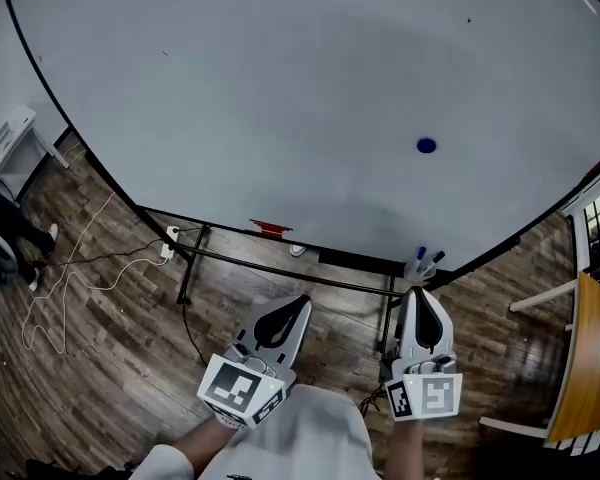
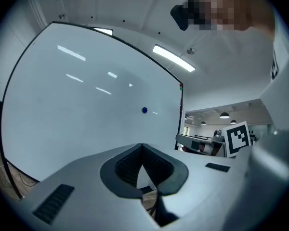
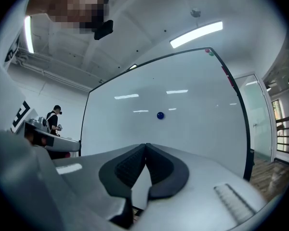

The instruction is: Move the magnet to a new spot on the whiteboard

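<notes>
On the whiteboard (image 1: 230,88), well ahead of me, sits the magnet (image 1: 426,146): likely light, hard and slick, best pinched by its rim. My left gripper (image 1: 298,303) and right gripper (image 1: 421,293) are pressed together, empty.

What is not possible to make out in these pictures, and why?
- Red item at the whiteboard's bottom edge, head view: too small to identify.
- Whiteboard's upper edge, head view: cut off by the frame.
- Magnet, all views: a small blue dot, its thickness unreadable.
- Distant person, right gripper view: too small for detail.
</notes>
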Demonstrator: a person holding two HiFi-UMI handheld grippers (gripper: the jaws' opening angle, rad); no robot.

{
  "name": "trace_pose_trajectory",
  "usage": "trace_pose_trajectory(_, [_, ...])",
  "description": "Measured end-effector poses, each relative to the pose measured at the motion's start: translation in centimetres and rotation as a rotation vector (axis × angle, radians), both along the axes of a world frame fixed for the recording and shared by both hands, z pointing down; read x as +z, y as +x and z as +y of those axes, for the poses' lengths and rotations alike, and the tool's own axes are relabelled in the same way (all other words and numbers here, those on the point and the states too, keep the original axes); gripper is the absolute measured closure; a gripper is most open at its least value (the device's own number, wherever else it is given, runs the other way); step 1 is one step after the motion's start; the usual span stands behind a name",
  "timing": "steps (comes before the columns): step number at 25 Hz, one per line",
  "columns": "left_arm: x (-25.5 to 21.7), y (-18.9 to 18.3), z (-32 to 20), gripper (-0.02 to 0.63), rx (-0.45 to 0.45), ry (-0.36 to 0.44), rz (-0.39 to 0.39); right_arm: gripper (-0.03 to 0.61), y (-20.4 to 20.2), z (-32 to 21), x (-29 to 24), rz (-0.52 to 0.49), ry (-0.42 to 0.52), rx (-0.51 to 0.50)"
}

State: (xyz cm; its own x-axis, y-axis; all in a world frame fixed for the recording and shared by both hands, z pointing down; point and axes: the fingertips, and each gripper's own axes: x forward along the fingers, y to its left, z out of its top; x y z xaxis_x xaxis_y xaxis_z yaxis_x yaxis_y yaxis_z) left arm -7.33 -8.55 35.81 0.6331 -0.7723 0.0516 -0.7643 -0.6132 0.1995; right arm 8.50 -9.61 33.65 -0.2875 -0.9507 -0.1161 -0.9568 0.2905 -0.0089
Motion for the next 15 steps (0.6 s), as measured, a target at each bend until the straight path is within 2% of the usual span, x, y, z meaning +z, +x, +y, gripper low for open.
trace_pose_trajectory(7, [-0.1, 0.5, -4.0, 0.607, 0.031, 0.004, -0.002, 0.583, -0.3, -3.6, -0.8, 0.025, 0.007, 0.013])
trace_pose_trajectory(15, [-1.2, 1.7, -5.3, 0.607, 0.0, 0.033, -0.025, 0.583, 1.1, -4.5, -0.8, 0.027, 0.01, -0.006])
